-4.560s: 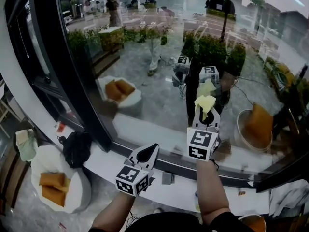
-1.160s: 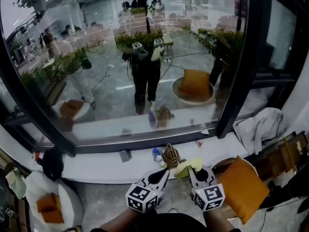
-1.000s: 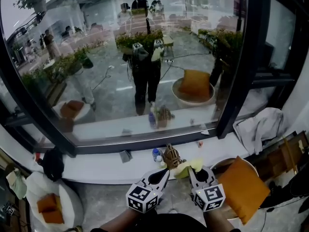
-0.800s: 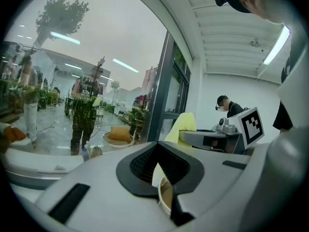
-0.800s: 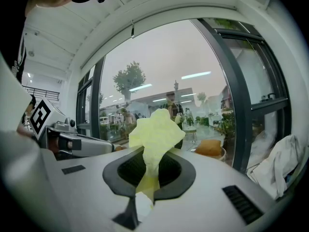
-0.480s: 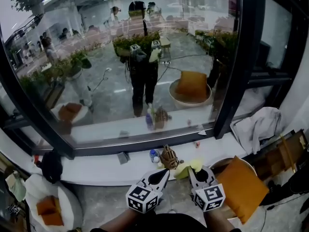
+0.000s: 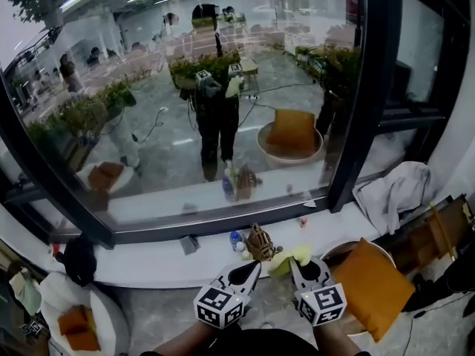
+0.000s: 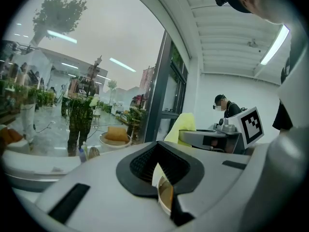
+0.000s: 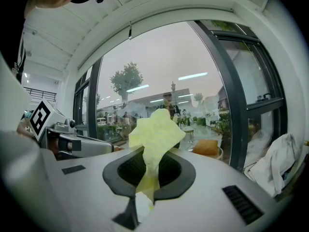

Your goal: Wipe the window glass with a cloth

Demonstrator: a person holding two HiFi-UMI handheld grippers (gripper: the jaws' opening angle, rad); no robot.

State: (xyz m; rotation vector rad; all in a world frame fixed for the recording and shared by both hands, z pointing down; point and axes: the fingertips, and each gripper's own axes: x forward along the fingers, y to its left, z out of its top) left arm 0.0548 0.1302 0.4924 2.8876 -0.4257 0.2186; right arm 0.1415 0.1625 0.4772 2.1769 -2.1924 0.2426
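Big window glass [image 7: 185, 110] fills the wall above a white sill [image 7: 148, 262]. Both grippers are held low, away from the glass. The left gripper [image 8: 161, 178] is closed on nothing. The right gripper [image 9: 145, 178] pinches a yellow cloth [image 9: 153, 132], which sticks up between its fingers [image 9: 171, 170].

White sill [image 7: 148, 262]: small bottle [image 7: 235, 240], brown woven object [image 7: 260, 243].
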